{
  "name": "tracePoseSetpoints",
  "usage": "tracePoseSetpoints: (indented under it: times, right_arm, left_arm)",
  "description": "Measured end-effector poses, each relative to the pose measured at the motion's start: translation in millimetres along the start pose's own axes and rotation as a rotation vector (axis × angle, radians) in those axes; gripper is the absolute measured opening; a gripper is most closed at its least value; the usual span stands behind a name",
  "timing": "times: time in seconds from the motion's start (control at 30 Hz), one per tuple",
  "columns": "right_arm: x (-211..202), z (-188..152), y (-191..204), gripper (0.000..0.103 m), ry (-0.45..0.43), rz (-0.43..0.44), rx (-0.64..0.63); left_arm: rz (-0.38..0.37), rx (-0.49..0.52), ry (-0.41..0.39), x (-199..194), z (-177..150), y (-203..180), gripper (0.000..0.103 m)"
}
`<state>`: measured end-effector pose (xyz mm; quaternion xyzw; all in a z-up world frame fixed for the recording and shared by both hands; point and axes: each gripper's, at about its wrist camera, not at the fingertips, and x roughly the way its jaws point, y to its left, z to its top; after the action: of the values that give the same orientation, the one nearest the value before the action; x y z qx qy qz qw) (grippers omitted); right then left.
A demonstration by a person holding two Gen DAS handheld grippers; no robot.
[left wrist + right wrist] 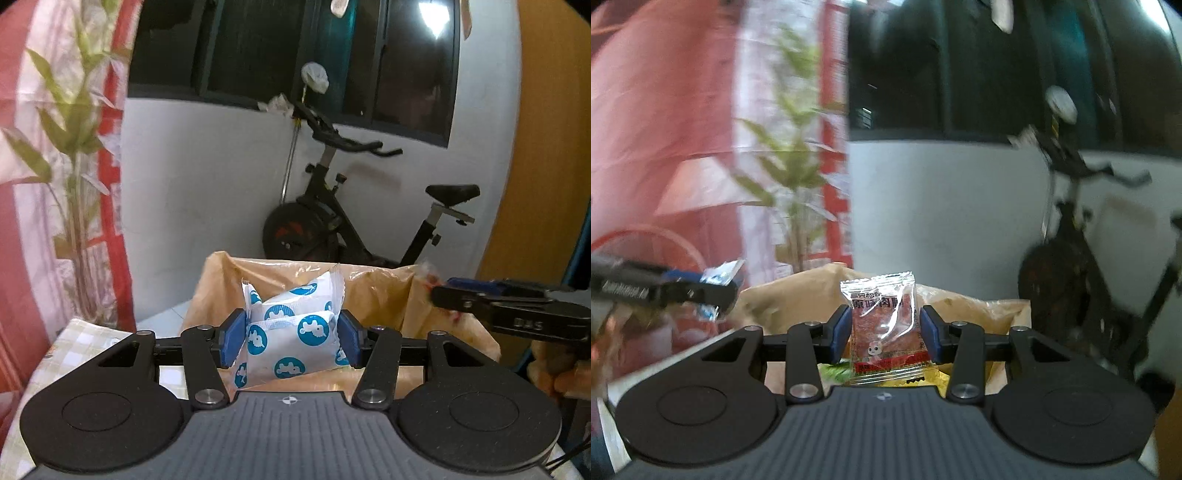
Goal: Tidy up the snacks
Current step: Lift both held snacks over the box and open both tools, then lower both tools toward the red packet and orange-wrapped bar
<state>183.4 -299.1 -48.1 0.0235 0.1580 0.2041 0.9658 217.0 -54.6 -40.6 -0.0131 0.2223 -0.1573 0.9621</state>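
Snacks fill both my claws: left claw (291, 338) pinches blue-dotted white packets (291, 332), right claw (884, 334) clamps a red jerky packet (884, 325), brown bag (380, 295) at twelve o'clock.

paper bag (373, 295) ahead – exercise bike (332, 206) behind it, plant (70, 147) to its left.

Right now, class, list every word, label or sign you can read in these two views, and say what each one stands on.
"原味肉脯": large characters on the clear meat-snack packet held in the right gripper.
A smaller line above them: too blurred to read.
The red strip near that packet's bottom: too small to read.
White-and-blue packets in the left gripper: only animal pictures, no words.
Embossed marks on each gripper's side: blurred, unreadable.
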Motion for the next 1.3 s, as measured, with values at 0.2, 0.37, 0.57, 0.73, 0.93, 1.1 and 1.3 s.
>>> tracePoseSetpoints:
  times: [0.2,0.37,0.57,0.73,0.93,1.1,1.3]
  right_arm:
    - [50.0,15.7,-16.4,0.046,0.112,-0.039,0.201]
    - [62.1,21.4,-18.2,0.071,0.153,-0.022,0.256]
    - [48.7,16.4,-5.2,0.071,0.163,-0.024,0.201]
    - [14.9,2.9,6.9,0.071,0.111,-0.033,0.169]
    - [-21.0,-8.9,27.9,0.071,0.073,-0.024,0.109]
    - [-40.2,-25.4,48.3,0.071,0.085,-0.006,0.061]
    - [-53.1,-46.8,67.5,0.071,0.104,0.013,0.039]
  left_arm:
    - [0.018,0.015,0.038,42.6,10.1,-2.8,0.06]
    - [0.036,0.016,0.041,49.5,6.2,6.3,0.071]
    - [0.035,0.034,0.035,25.1,2.5,16.6,0.072]
    - [0.023,0.039,0.02,-6.7,-2.2,25.3,0.071]
    - [0.028,0.042,0.023,-46.5,-23.0,28.0,0.071]
    - [0.033,0.025,0.068,-64.2,-51.9,34.2,0.071]
    - [0.039,-0.003,0.12,-70.0,-85.3,37.9,0.071]
